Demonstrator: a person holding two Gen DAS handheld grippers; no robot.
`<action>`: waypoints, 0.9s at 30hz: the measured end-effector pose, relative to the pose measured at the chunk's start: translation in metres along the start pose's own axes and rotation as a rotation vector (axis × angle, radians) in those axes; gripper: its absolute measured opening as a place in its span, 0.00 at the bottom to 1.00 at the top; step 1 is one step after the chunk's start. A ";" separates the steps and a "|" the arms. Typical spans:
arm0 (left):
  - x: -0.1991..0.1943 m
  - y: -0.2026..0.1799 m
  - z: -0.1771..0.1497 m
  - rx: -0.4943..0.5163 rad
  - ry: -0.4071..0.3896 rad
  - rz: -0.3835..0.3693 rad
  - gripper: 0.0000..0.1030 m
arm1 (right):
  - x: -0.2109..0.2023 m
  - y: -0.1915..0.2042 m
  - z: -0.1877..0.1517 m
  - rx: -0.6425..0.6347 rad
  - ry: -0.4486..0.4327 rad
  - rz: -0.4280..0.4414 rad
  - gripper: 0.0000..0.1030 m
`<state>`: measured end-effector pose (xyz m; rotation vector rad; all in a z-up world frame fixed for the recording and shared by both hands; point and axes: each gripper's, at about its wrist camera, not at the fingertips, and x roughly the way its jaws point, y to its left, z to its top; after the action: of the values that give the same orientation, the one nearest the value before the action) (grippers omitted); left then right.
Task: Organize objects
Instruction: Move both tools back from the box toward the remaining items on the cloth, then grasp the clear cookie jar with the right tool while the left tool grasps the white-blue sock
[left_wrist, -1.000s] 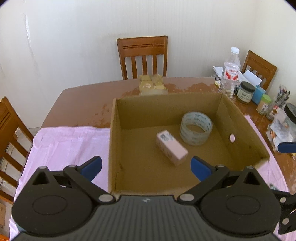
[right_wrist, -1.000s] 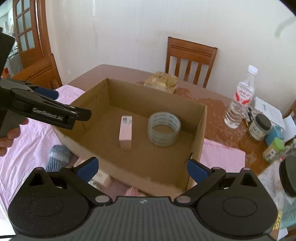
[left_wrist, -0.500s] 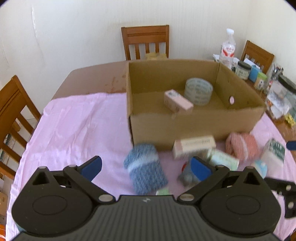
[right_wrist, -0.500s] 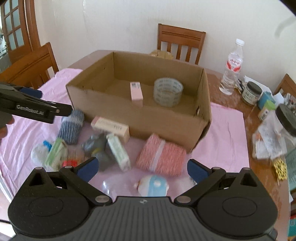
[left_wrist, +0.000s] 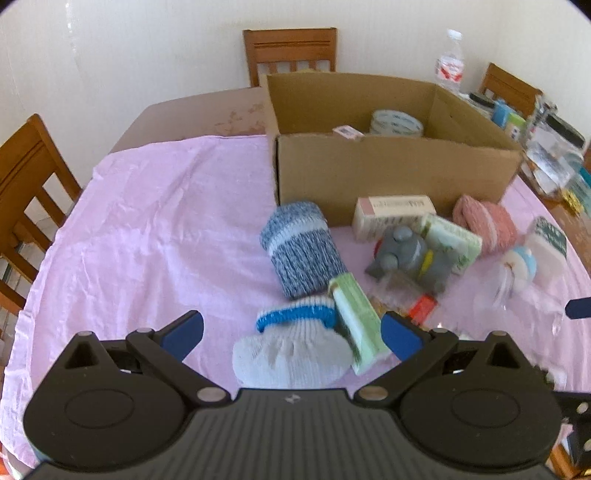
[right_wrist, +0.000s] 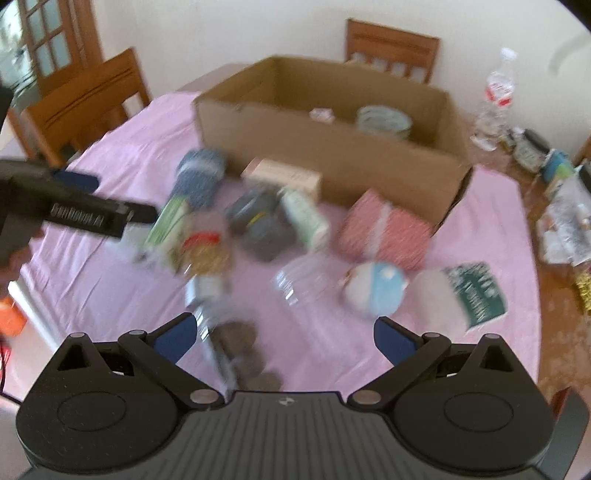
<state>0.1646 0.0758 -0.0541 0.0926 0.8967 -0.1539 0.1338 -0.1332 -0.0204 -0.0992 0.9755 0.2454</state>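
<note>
An open cardboard box (left_wrist: 391, 173) stands on a pink cloth (left_wrist: 147, 229) and holds a tape roll (left_wrist: 397, 123) and a small pink carton (left_wrist: 347, 132). In front of it lie a blue-grey sock roll (left_wrist: 301, 251), a white sock with a blue band (left_wrist: 291, 349), a green box (left_wrist: 356, 325), a grey toy (left_wrist: 410, 258), a pink sock roll (left_wrist: 484, 223) and a pink-white carton (left_wrist: 393, 214). My left gripper (left_wrist: 291, 336) is open above the white sock. My right gripper (right_wrist: 282, 338) is open and empty over the cloth. The box also shows in the right wrist view (right_wrist: 332, 147).
Wooden chairs (left_wrist: 290, 51) stand around the table. A water bottle (left_wrist: 450, 68), jars and papers crowd the table's right end (right_wrist: 546, 162). A blue-white ball (right_wrist: 373, 290) and a white packet with a green label (right_wrist: 461, 295) lie on the cloth's right side.
Both grippers have pulled back from above the box toward the near edge of the table. The loose items in front of the box have come into view. Both stay open.
</note>
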 end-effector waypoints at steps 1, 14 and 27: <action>0.000 0.000 -0.002 0.011 0.003 -0.003 0.99 | 0.002 0.003 -0.005 -0.009 0.018 0.008 1.00; 0.008 -0.003 -0.014 0.102 0.057 -0.035 0.99 | 0.015 -0.024 -0.037 0.157 0.109 -0.111 1.00; 0.014 0.001 -0.015 0.164 0.069 -0.049 0.99 | -0.003 -0.009 -0.015 0.189 -0.004 -0.094 1.00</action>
<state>0.1623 0.0779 -0.0746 0.2296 0.9551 -0.2709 0.1227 -0.1453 -0.0263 0.0288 0.9831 0.0663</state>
